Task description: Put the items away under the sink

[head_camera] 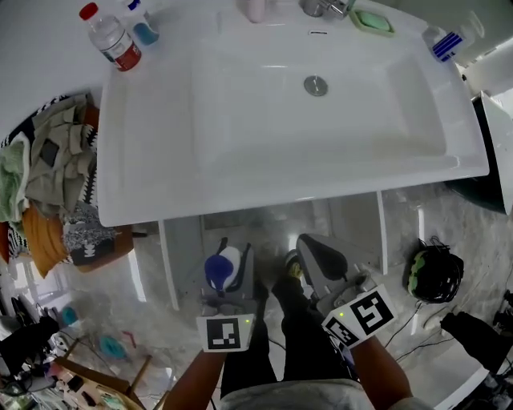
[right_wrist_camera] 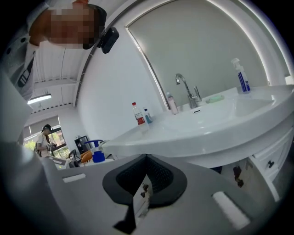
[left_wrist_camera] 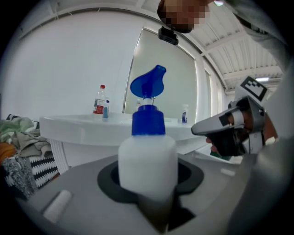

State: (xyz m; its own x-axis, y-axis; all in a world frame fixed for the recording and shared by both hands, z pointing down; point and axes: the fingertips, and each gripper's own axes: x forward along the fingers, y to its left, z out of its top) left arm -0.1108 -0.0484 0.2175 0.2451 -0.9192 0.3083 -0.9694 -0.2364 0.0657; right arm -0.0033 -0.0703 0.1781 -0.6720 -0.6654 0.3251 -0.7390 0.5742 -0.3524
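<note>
A white bottle with a blue pump top (left_wrist_camera: 148, 156) stands upright between the jaws of my left gripper (left_wrist_camera: 151, 204), which is shut on it. In the head view this bottle (head_camera: 223, 268) and left gripper (head_camera: 228, 280) hang low in front of the open cabinet (head_camera: 183, 256) beneath the white sink (head_camera: 288, 152). My right gripper (head_camera: 319, 258) is beside it on the right, jaws closed with nothing between them (right_wrist_camera: 142, 197). From the right gripper view the bottle's blue top (right_wrist_camera: 95, 151) shows at the left. The left gripper view shows the right gripper (left_wrist_camera: 229, 126).
On the counter stand a red-capped water bottle (head_camera: 112, 38), a small blue bottle (head_camera: 144, 26), a green soap dish (head_camera: 373, 21) and a blue-and-white spray bottle (head_camera: 449, 40). A heap of clothes (head_camera: 48, 160) lies left; a black object (head_camera: 434, 274) sits on the floor right.
</note>
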